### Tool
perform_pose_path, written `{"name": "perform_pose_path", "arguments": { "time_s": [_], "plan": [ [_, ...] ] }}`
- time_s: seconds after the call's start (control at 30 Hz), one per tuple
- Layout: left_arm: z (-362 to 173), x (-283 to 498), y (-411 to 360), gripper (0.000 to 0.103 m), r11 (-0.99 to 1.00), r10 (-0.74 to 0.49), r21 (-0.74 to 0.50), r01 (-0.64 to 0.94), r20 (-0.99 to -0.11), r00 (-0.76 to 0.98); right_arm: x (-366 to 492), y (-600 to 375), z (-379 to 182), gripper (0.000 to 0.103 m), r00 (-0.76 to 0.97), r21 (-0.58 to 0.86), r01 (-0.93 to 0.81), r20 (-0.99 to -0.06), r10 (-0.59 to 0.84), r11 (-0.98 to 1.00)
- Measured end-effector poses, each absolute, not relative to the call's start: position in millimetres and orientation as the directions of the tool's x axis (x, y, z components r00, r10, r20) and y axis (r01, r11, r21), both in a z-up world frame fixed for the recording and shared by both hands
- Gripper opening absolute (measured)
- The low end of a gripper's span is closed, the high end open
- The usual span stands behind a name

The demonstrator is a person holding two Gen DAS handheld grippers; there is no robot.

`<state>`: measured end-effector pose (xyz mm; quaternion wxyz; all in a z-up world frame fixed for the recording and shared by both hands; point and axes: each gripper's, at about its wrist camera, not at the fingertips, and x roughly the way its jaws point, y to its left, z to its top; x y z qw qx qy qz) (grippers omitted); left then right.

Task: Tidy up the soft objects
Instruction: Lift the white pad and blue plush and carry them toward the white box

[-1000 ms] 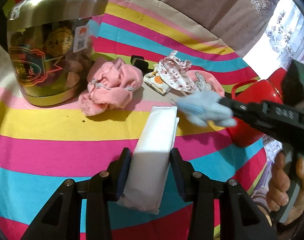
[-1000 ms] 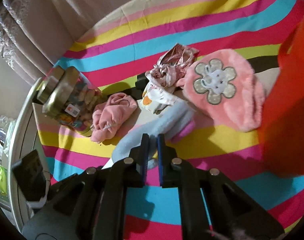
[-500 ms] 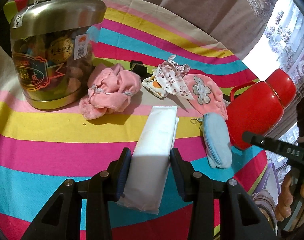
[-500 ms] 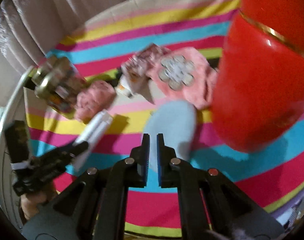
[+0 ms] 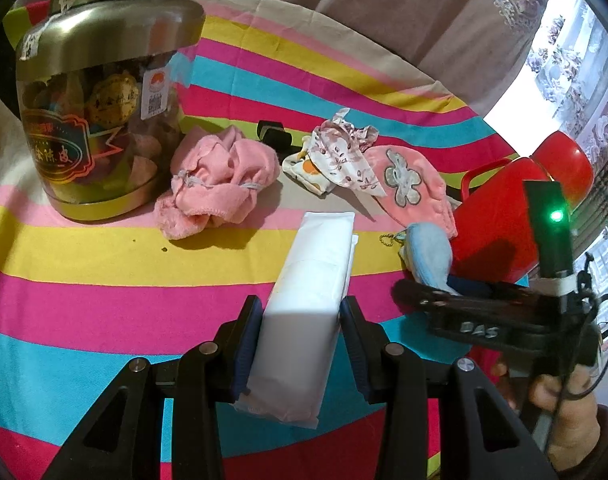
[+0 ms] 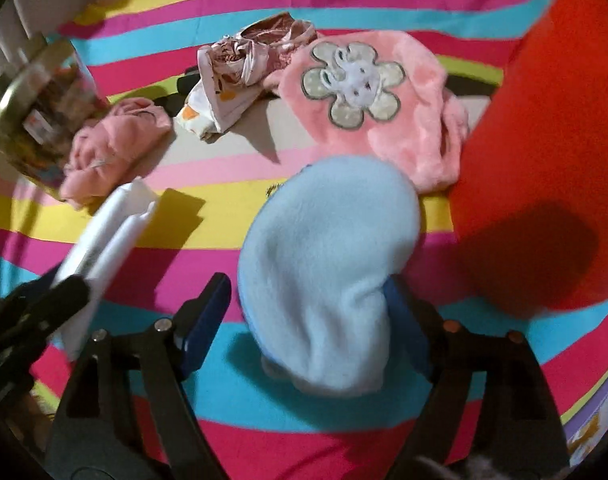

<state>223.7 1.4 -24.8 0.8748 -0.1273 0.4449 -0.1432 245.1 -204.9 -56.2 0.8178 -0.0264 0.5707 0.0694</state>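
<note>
Left wrist view. Your left gripper (image 5: pixel 300 336) grips the white tissue pack (image 5: pixel 310 292), its blue pads pressed on both long sides; the far end of the pack points toward the pink towel (image 5: pixel 214 184). Taking the red kettle (image 5: pixel 504 216) as landmark: the light blue pouch (image 5: pixel 428 254) lies on the striped tablecloth (image 5: pixel 104 268) touching the kettle's near-left side, a small chain at its far tip. The pink flower hat (image 5: pixel 408 184) sits just left of the kettle, the floral cloth (image 5: pixel 340 156) further left, overlapping the hat's edge. The pink towel and the lidded jar (image 5: pixel 100 112) are well apart from the kettle, at the far left. Your right gripper (image 5: pixel 452 304) reaches in under the kettle, over the near end of the pouch; a hand (image 5: pixel 560 412) holds its grip (fingers only partly shown).

Right wrist view (blurred). Your right gripper (image 6: pixel 308 312) has just been opening and its jaws stand wide, the light blue pouch (image 6: pixel 324 276) between them; the right pad is close against it, the left pad stands clear. The pouch lies just left of the red kettle (image 6: pixel 544 160), the pink flower hat (image 6: pixel 368 100) beyond it and touching the kettle. The tissue pack (image 6: pixel 104 240) is well left.
</note>
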Motion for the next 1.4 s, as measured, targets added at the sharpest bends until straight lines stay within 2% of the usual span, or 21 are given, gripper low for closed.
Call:
{"name": "perform_pose_path", "arguments": {
  "time_s": [0.03,0.07,0.13,0.33,0.57,0.97,1.4],
  "plan": [
    [-24,223,1,0.042,0.927,-0.363,-0.350,0.138,-0.740,0.566,245,-201,-57,0.075,0.347,0.010,-0.154,-0.936,0.064,0.988],
    [-23,224,1,0.042,0.927,-0.363,-0.349,0.138,-0.739,0.568,243,-197,-58,0.062,0.357,-0.030,-0.167,-0.933,0.032,0.985],
    [-21,223,-1,0.042,0.928,-0.359,-0.345,0.139,-0.736,0.573,237,-190,-54,0.043,0.383,-0.070,-0.194,-0.924,0.010,0.978],
    [-2,211,-11,0.042,0.933,-0.349,-0.328,0.152,-0.713,0.608,215,-195,-32,0.025,0.455,-0.066,-0.216,-0.890,0.041,0.974],
    [31,185,-29,0.042,0.922,-0.370,-0.347,0.171,-0.664,0.650,186,-214,15,0.016,0.526,-0.031,-0.208,-0.846,0.085,0.978],
    [67,152,-71,0.042,0.914,-0.396,-0.333,0.230,-0.620,0.677,135,-301,42,0.014,0.538,0.121,-0.158,-0.822,0.188,0.980],
    [79,121,-172,0.042,0.852,-0.521,-0.336,0.402,-0.622,0.584,63,-442,62,0.014,0.582,0.145,0.042,-0.808,0.094,0.989]
  ]
}}
